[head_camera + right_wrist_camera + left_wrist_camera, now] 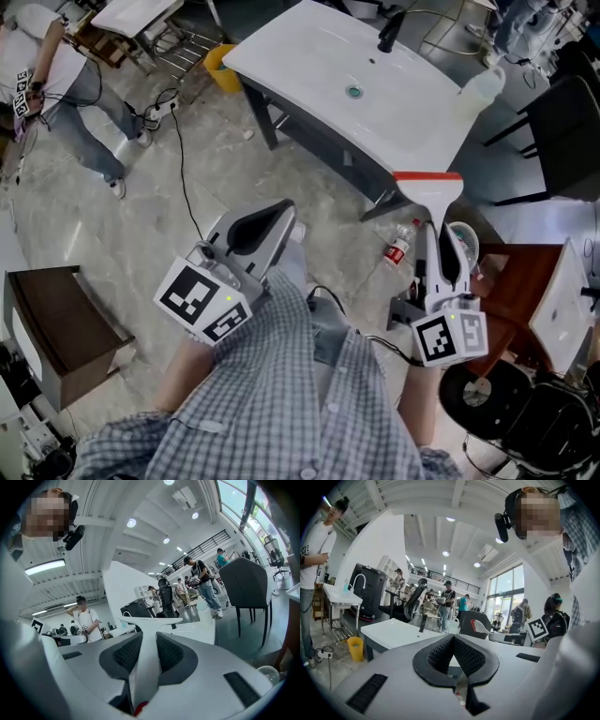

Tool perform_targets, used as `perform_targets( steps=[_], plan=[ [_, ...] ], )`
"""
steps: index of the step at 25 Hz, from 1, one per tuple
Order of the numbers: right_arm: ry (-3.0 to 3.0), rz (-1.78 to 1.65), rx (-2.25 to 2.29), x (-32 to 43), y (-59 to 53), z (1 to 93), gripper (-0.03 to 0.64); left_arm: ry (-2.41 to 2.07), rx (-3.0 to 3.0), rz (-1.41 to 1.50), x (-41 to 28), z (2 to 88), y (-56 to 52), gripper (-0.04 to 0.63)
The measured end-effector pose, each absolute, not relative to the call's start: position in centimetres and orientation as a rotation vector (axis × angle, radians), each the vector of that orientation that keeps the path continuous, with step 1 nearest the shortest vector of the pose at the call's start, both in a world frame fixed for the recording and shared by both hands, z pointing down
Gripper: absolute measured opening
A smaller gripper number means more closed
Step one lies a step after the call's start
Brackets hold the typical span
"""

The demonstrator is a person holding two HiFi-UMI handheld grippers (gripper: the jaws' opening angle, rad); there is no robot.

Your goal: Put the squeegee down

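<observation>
The right claw [439, 246] grips the white handle of the squeegee [429, 192], its red-edged blade up by the near corner of the white sink-topped surface [309, 66]; the left claw [267, 220] is closed on nothing. It looks light, stiff and smooth enough to slip, so the handle suits. The surface is glossy and mostly bare, in a busy hall with a stone floor [141, 216].

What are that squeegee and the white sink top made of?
Squeegee: smooth white moulded plastic by its look, slightly glossy, with an orange-red strip along the blade edge, probably rubber.
Sink top: seamless glossy white, likely ceramic or cast resin; the look leaves that open.
</observation>
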State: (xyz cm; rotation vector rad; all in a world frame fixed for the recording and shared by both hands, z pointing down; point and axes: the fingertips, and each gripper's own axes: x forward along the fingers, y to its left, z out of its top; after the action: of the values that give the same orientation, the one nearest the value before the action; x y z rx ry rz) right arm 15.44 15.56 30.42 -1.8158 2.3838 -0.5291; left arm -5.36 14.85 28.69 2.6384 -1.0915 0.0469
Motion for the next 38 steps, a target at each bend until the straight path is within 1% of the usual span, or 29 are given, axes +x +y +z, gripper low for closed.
perform_targets(
  steps=[10, 32, 38],
  plan=[
    [2.29, -0.507, -1.92, 16.1, 11.2, 29.9, 0.091, -0.951, 2.689, 0.068, -4.1, 28.7, 8.6, 0.005],
    [2.104, -0.524, -2.105, 14.5, -0.2, 30.0, 0.091, -0.711, 2.745, 0.112, -4.9, 28.9, -6.6, 0.005],
    [2.044, -0.513, -2.135, 14.0, -2.1, 30.3, 0.091, -0.655, 2.772, 0.12, -5.0, 29.0, -9.3, 0.006]
  ],
)
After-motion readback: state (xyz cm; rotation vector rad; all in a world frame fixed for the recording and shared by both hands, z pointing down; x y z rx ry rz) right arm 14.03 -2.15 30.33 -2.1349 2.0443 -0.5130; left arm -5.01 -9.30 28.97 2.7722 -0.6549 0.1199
